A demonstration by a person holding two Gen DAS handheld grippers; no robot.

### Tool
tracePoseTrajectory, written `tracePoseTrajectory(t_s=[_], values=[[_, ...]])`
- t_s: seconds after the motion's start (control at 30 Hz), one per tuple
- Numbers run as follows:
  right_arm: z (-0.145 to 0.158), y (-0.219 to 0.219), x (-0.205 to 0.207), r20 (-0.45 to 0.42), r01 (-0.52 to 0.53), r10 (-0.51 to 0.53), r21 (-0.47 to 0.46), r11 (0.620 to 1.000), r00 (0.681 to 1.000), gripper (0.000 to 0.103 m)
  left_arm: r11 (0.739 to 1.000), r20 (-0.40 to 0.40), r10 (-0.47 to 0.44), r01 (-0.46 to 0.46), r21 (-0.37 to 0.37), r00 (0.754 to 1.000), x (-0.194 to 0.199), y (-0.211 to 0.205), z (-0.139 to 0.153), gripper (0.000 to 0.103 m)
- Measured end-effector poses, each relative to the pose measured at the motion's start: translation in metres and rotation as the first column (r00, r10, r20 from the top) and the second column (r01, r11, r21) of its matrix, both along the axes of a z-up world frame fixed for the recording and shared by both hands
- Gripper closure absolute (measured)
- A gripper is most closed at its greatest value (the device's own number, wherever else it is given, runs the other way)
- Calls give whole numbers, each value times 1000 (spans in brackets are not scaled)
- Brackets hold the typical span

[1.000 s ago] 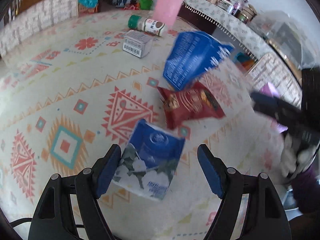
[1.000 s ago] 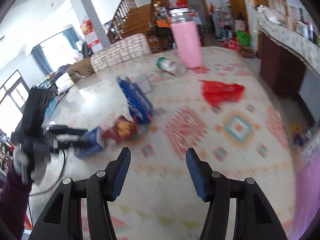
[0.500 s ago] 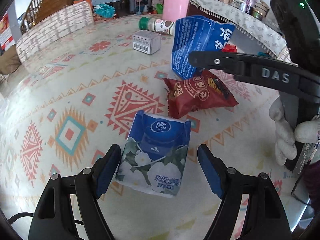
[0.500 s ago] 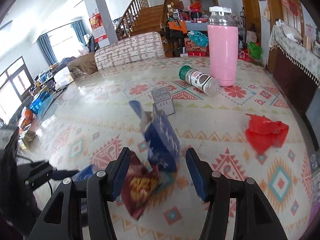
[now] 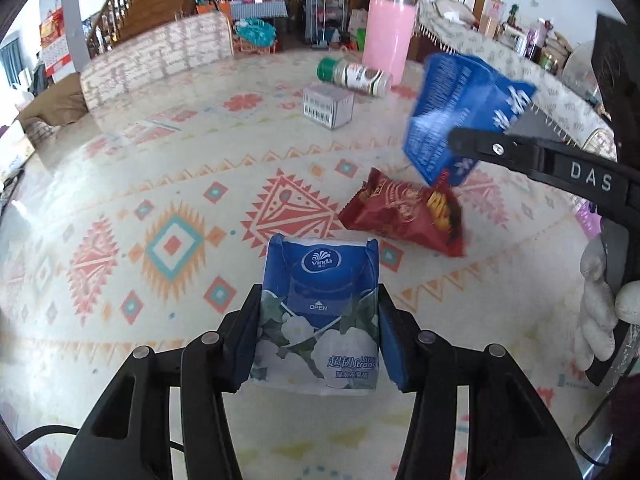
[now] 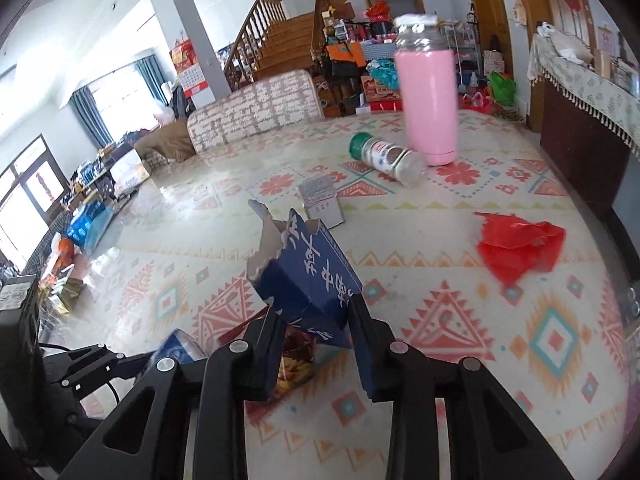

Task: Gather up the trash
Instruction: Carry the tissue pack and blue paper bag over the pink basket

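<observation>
My left gripper (image 5: 318,338) is shut on a blue Vinda tissue pack (image 5: 320,312) low over the patterned tablecloth (image 5: 172,184). My right gripper (image 6: 314,348) is shut on a torn blue carton (image 6: 308,280), lifted off the table; it also shows in the left wrist view (image 5: 456,112). A red snack wrapper (image 5: 404,212) lies on the cloth just beyond the tissue pack and under the carton. A red plastic bag (image 6: 520,244) lies to the right in the right wrist view.
A small grey box (image 5: 328,106), a lying spice jar with a green cap (image 5: 354,74) and a tall pink bottle (image 5: 388,30) stand at the far side. A chair back (image 5: 160,56) is beyond the table. The table edge runs along the right.
My left gripper closed on the tissue pack. My right gripper swung in, closed on the blue carton and lifted it above the red wrapper.
</observation>
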State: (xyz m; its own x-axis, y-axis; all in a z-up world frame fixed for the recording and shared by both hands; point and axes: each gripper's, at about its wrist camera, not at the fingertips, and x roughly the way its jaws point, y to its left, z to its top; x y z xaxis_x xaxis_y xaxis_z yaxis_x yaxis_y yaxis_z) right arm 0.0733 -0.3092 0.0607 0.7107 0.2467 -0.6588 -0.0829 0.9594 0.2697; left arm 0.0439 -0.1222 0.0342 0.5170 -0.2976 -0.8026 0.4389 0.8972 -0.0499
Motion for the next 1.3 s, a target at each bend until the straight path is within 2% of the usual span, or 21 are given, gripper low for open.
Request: tracePoseTrajectory(t_s=[0.2, 0.67, 0.87, 1.1, 1.3], values=[[16, -21, -46, 21, 35, -35, -12, 999, 999, 70, 1000, 89, 16, -14, -22, 996, -37, 8, 29, 52], [18, -45, -154, 9, 110, -111, 38, 993, 994, 70, 996, 166, 23, -9, -86, 986, -101, 18, 60, 52], [19, -46, -192, 11, 138, -139, 59, 989, 990, 70, 997, 185, 23, -8, -81, 983, -121, 15, 66, 52], [29, -50, -228, 31, 172, -176, 91, 981, 984, 69, 999, 258, 42, -35, -33, 965, -151, 2, 76, 52], [33, -47, -249, 52, 181, -186, 82, 980, 981, 69, 999, 274, 48, -48, -6, 961, -163, -5, 76, 52]])
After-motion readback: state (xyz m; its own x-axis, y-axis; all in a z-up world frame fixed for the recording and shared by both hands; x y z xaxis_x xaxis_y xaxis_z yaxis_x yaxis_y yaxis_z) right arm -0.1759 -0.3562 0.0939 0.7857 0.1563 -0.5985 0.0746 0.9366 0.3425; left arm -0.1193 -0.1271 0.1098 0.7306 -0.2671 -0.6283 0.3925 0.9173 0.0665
